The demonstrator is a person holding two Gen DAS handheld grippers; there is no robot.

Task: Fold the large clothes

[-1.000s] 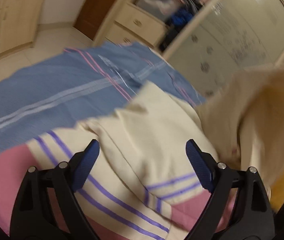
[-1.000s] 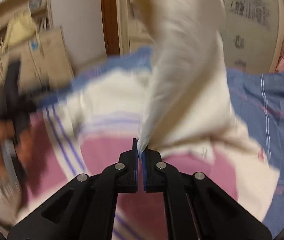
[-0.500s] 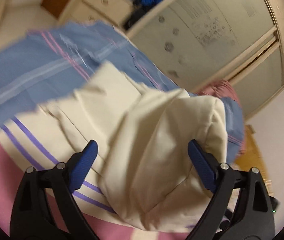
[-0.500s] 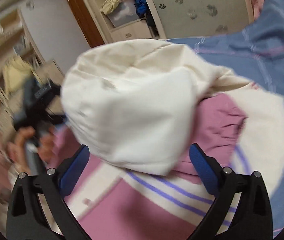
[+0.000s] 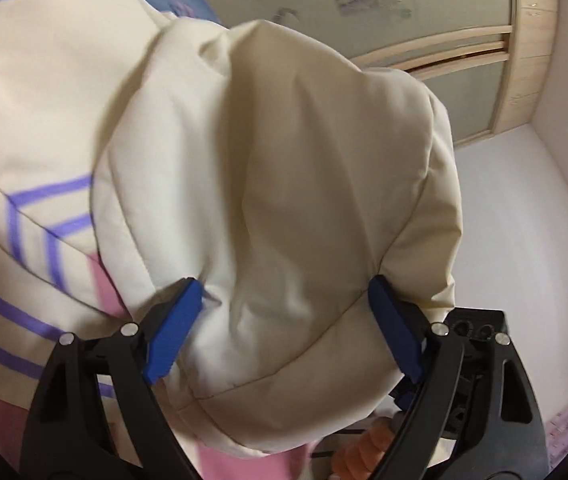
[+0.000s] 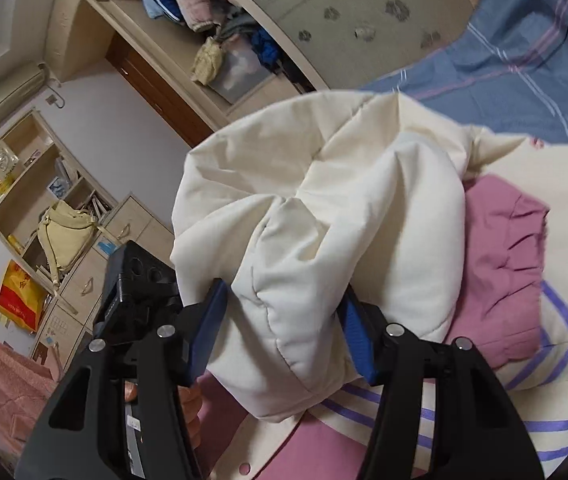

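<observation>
The left gripper (image 5: 284,320) stands wide open, its blue pads (image 5: 171,332) spread on either side of a puffy cream hood (image 5: 284,168), which bulges between the jaws; the pads touch the cloth at the sides but do not pinch it. The right gripper (image 6: 284,332) is also open, a little less wide, with the same cream hood (image 6: 316,232) pushed between its blue pads (image 6: 358,340); whether it squeezes the padding cannot be told.

The hood belongs to a cream and pink jacket with purple stripes (image 6: 524,320), which lies spread on a bed under a blue striped sheet (image 6: 504,52).

A second ago the right gripper was clamped on a raised flap of the cream cloth; half a second ago it had let go. Since then both grippers have moved close in on the hood, which now fills each view.

The right view shows the left gripper's black body (image 6: 135,280) just beside the hood, and beyond it shelves with a yellow bag (image 6: 67,232) and an open wardrobe stuffed with clothes (image 6: 211,12). The left view shows instead the wardrobe's frosted sliding door (image 5: 404,8) and a white wall (image 5: 524,240).
</observation>
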